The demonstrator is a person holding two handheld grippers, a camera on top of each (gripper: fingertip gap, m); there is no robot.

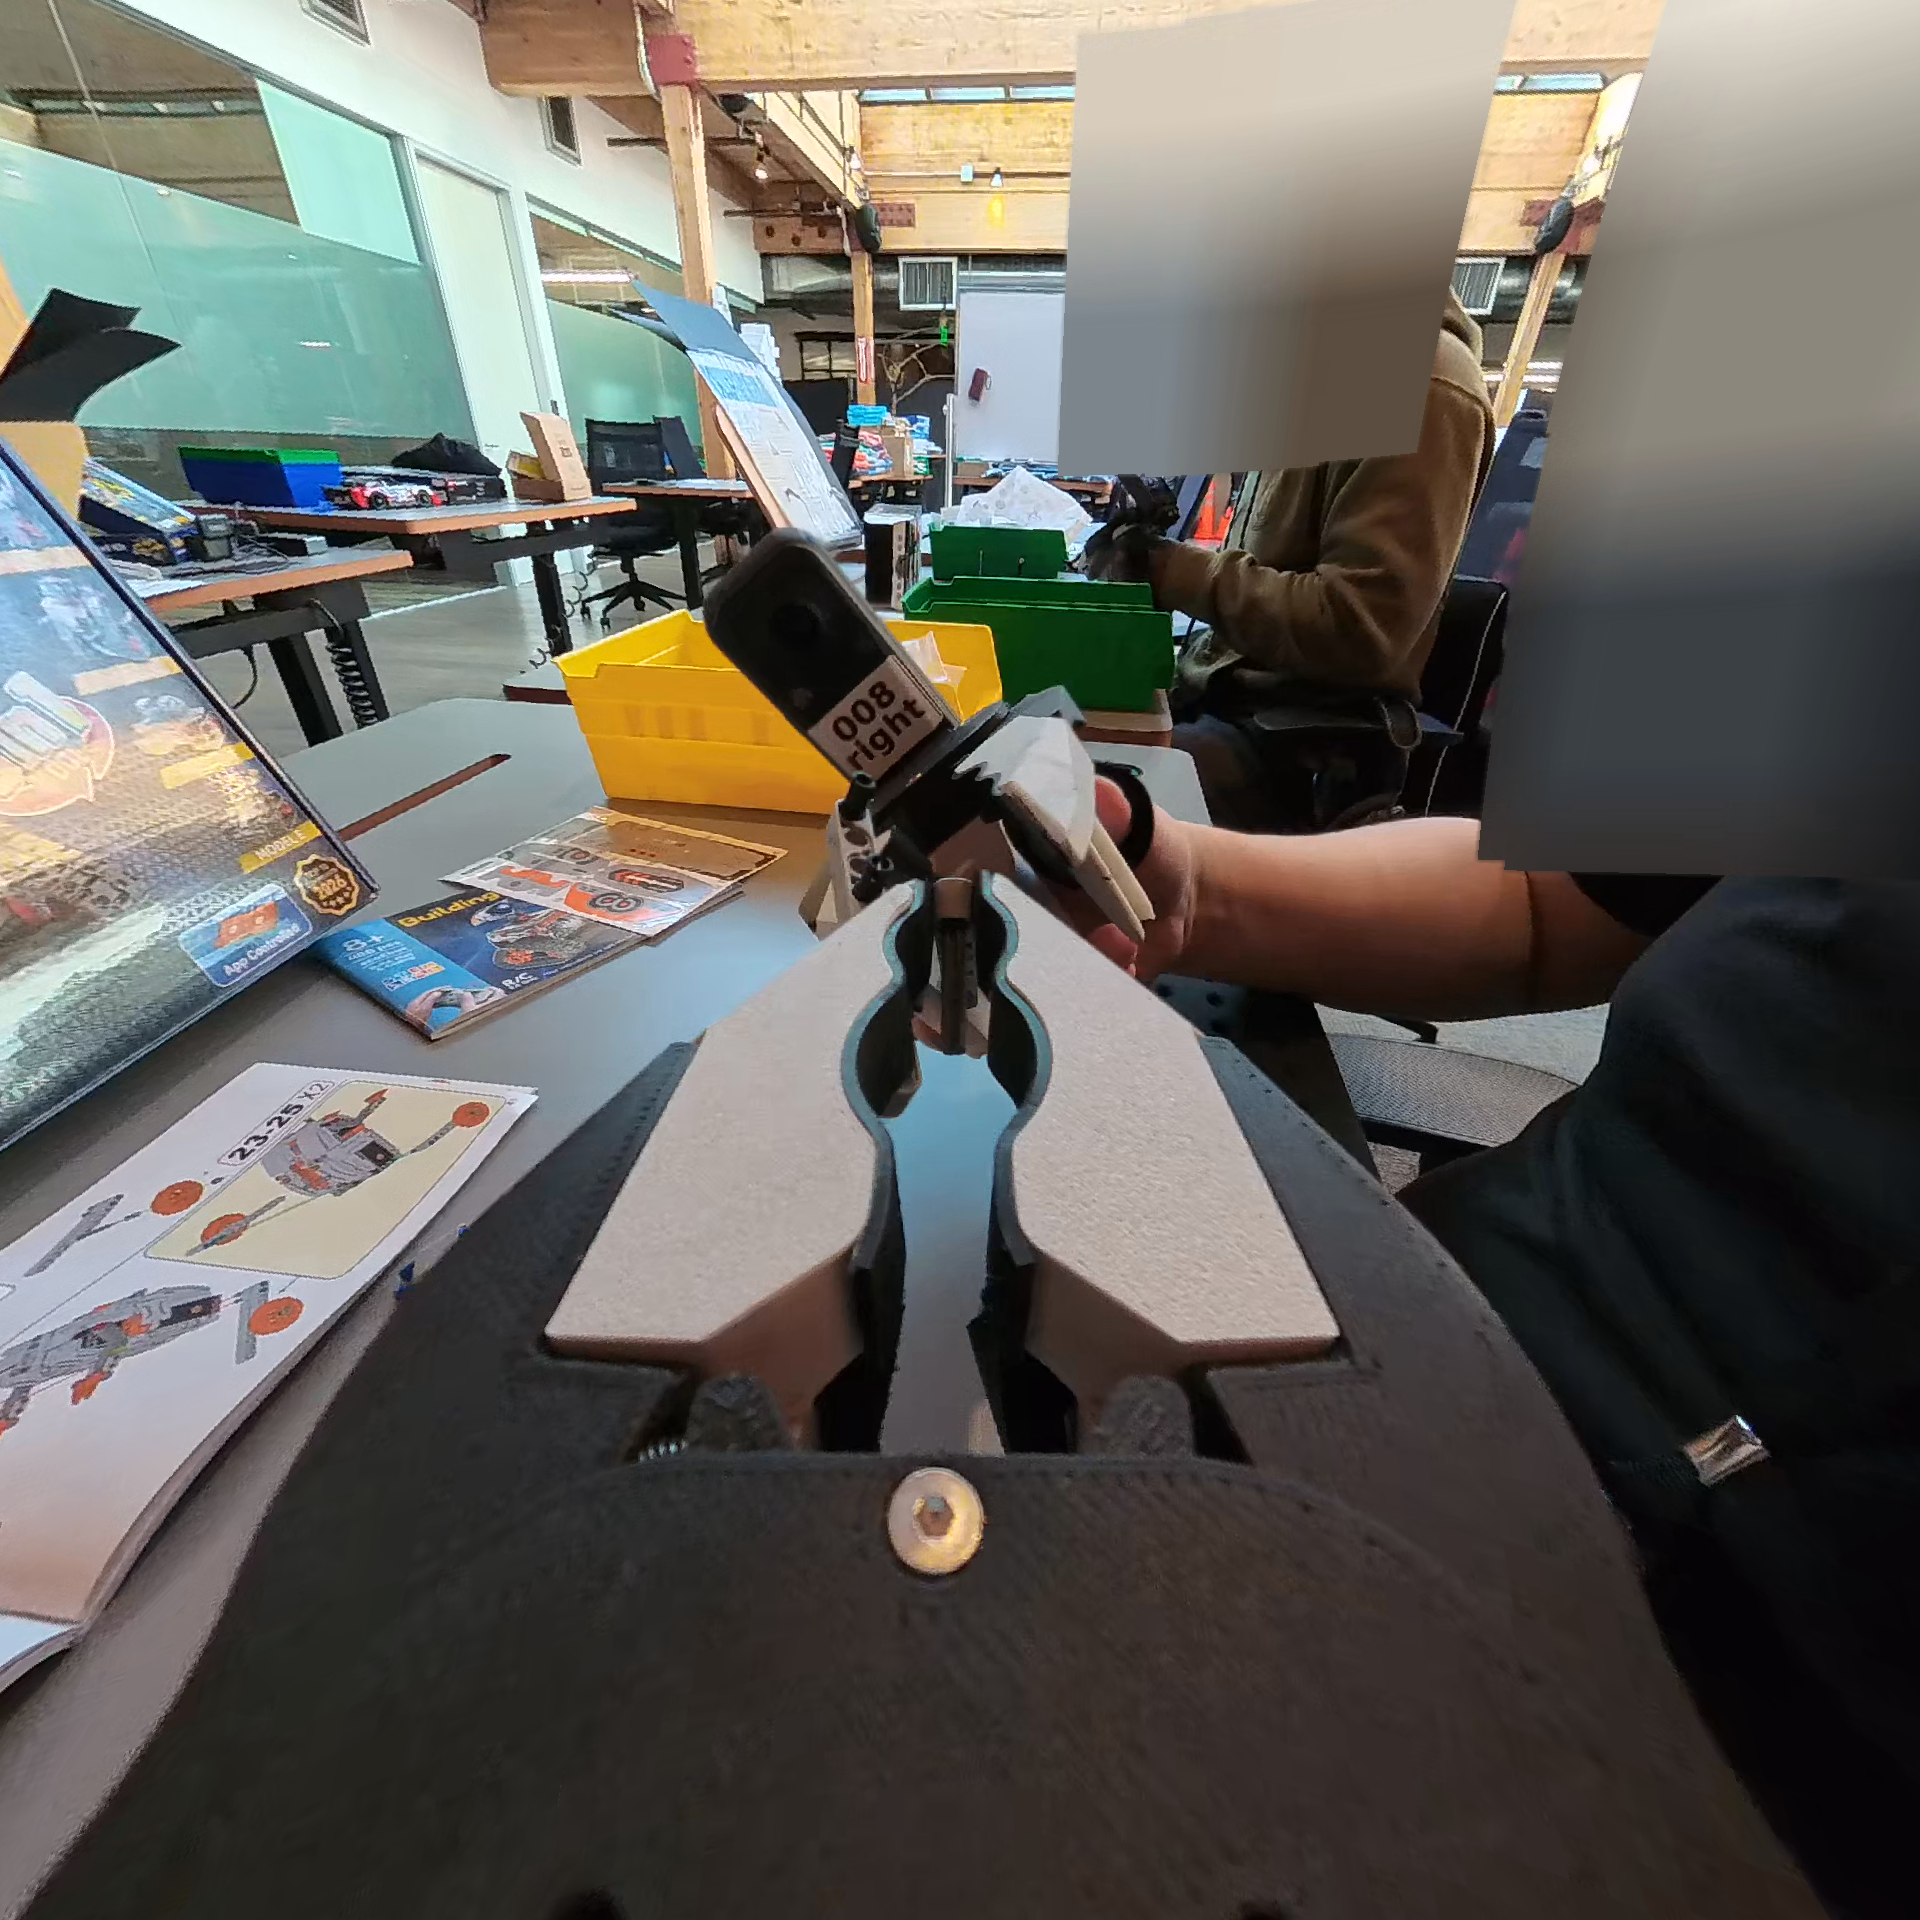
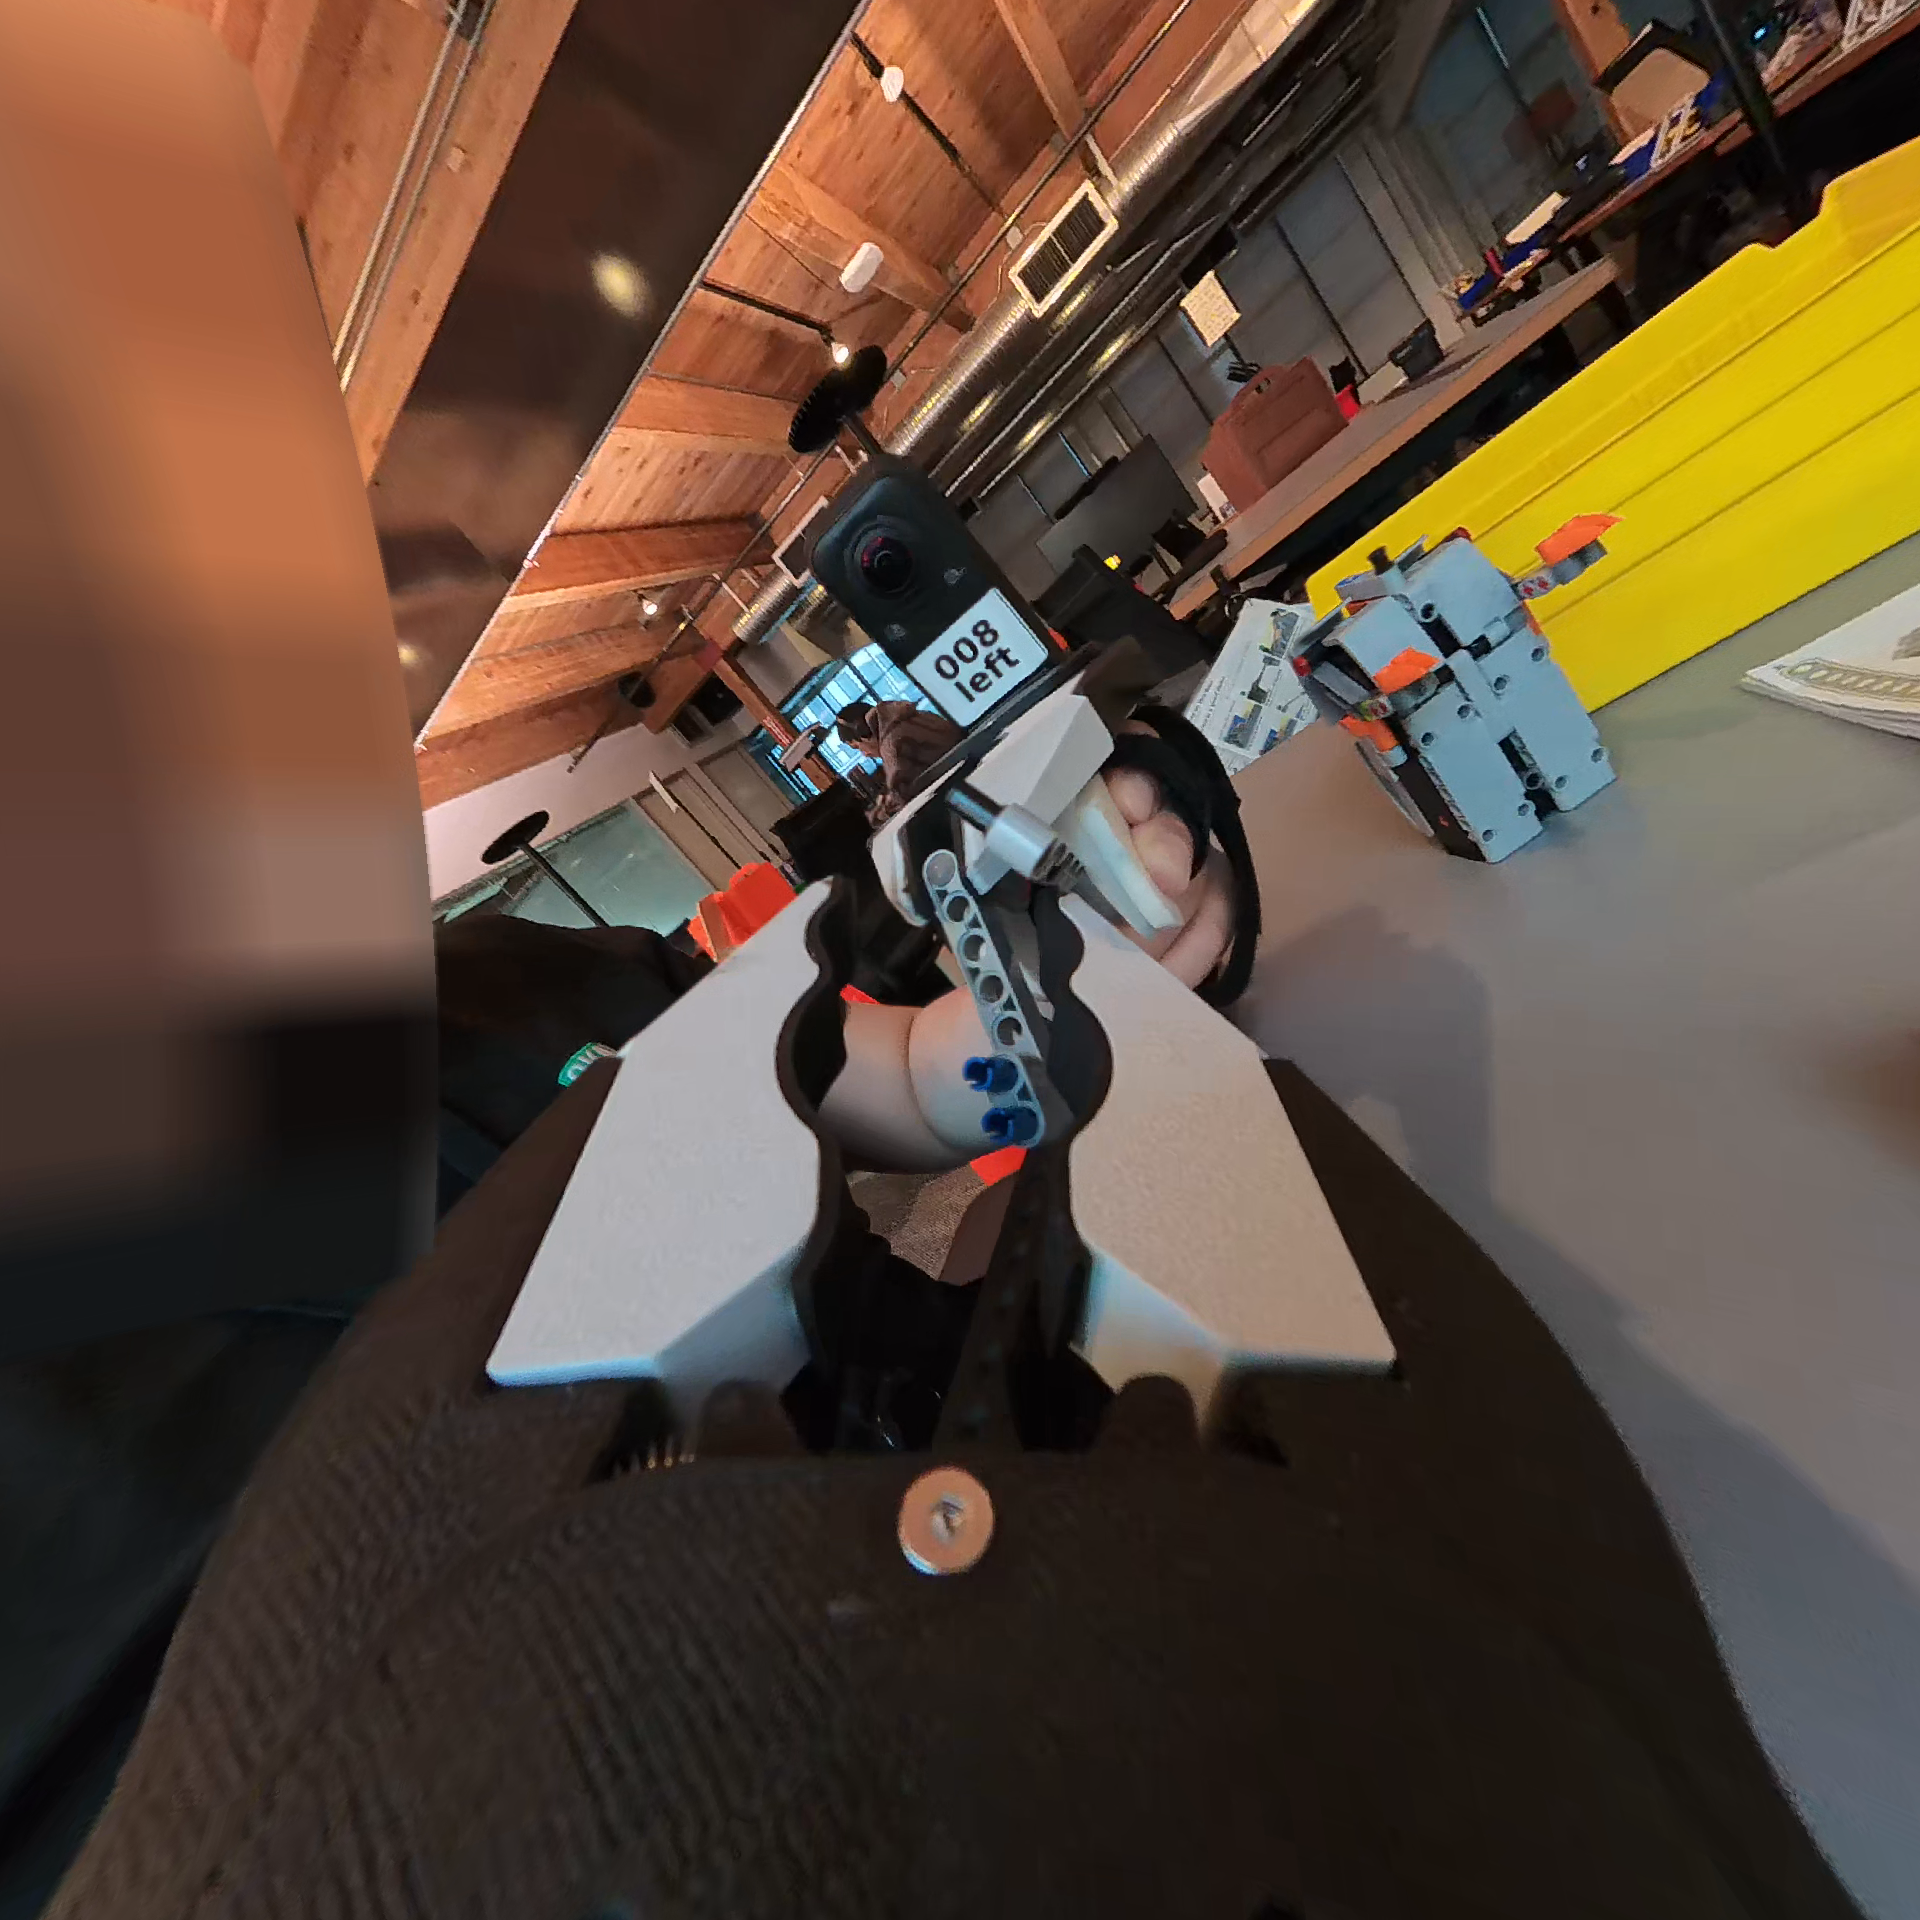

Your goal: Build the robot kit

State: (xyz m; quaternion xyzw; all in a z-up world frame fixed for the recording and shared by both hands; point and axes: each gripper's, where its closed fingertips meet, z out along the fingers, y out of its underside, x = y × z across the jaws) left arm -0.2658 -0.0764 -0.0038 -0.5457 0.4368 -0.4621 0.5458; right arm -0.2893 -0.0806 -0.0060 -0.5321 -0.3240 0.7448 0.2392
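Note:
My two grippers face each other tip to tip above the grey table point(image 1: 582, 1039). My left gripper point(image 1: 948, 906) is shut on a small grey holed beam point(image 1: 958, 971) with a silver-grey pin at its top. In the right wrist view the beam point(image 2: 982, 997) has two blue pins at its lower end. It lies between my right gripper's point(image 2: 945, 914) fingers, against the right one. The right jaws stand wider than the beam, so a gap shows on the left. The right gripper also shows in the left wrist view point(image 1: 914, 842), and the left gripper in the right wrist view point(image 2: 966, 831).
A grey and orange brick model point(image 2: 1455, 707) stands by a yellow bin point(image 2: 1662, 395), which also shows in the left wrist view point(image 1: 665, 727). An open instruction booklet point(image 1: 239, 1247), a leaning box point(image 1: 135, 779) and leaflets point(image 1: 582, 883) lie at the left. Green bins point(image 1: 1039, 623) and a seated person point(image 1: 1330, 582) are behind.

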